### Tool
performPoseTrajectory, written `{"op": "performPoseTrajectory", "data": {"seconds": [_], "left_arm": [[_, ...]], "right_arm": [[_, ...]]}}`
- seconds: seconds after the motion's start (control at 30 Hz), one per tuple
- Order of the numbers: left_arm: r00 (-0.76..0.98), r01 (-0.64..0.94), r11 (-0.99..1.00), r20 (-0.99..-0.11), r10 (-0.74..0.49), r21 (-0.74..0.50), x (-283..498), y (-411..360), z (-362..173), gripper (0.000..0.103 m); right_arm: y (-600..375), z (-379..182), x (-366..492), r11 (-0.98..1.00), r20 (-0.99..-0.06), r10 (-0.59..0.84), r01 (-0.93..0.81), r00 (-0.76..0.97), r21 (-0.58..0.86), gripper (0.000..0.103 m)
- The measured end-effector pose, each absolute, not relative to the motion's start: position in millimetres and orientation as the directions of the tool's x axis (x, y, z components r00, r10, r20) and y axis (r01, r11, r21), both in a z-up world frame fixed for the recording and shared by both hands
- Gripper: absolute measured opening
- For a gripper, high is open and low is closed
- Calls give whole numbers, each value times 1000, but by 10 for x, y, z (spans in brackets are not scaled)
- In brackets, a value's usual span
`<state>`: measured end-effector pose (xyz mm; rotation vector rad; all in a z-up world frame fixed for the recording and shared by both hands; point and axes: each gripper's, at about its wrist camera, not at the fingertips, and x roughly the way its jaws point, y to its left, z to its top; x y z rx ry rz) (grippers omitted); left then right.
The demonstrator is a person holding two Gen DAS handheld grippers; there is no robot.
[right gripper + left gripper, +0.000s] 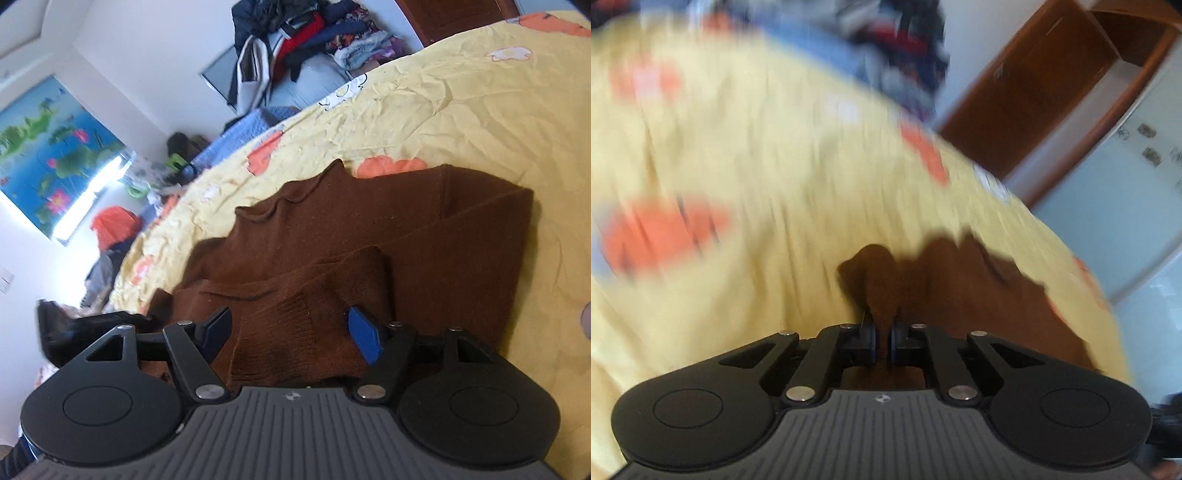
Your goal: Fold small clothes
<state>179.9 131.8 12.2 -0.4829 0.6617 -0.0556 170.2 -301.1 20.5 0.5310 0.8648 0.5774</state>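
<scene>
Though blur smears the left wrist view, the left gripper [882, 341] is clamped on a pinch of the brown sweater [960, 280], near and right on the yellow bedsheet [738, 166]. From the right wrist view, the right gripper [291, 334] stands open over the sweater's ribbed cuff [317, 314], pads clear. A sleeve fold seems underway; next, the pinched edge likely needs carrying across the body.

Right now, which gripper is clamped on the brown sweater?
The left gripper: jaws shut on a pinch of brown sweater. The right gripper stands open over it.
</scene>
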Motion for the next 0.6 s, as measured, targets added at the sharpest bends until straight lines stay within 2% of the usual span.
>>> {"op": "performPoseTrajectory", "data": {"seconds": [0.07,0.1,0.2,0.27,0.3,0.33,0.37,0.4,0.43,0.47,0.5,0.6], "left_arm": [[892,-54,927,-435,-123,-372,1567,1256,387,6],[905,-26,944,-410,-117,-328,1510,1198,446,6],[847,-57,990,-532,-21,-130,1670,998,204,6],[815,-77,996,-578,32,-53,1735,1008,-43,9],[813,-84,995,-582,33,-60,1730,1047,-79,12],[818,-96,991,-574,25,-93,1714,1091,-55,18],[817,-140,985,-573,60,-97,1686,1134,-16,41],[808,-209,975,-575,130,-74,1645,1162,46,78],[795,-287,957,-566,216,-39,1602,1167,93,90],[795,-356,934,-535,287,-27,1530,1169,173,94],[817,-372,927,-491,302,-50,1414,1189,259,94],[903,-199,967,-413,119,-156,1157,1119,431,94]], "right_arm": [[-3055,187,1686,710,-527,676,-262,516,654,69],[-3061,181,1672,708,-521,679,-272,516,652,69],[-3038,170,1661,713,-516,677,-295,525,636,69],[-3009,174,1652,721,-518,671,-304,531,622,69],[-2992,179,1643,728,-522,666,-311,533,611,69],[-2978,187,1624,735,-527,661,-320,534,598,69],[-2962,194,1610,742,-531,656,-330,536,584,69],[-2950,202,1600,748,-537,652,-337,536,572,69],[-2944,207,1596,751,-540,649,-340,536,566,69],[-2952,222,1594,752,-542,647,-333,536,569,69],[-2975,256,1605,749,-545,647,-309,534,586,70],[-3139,439,1598,709,-478,660,-272,580,651,73]]}}
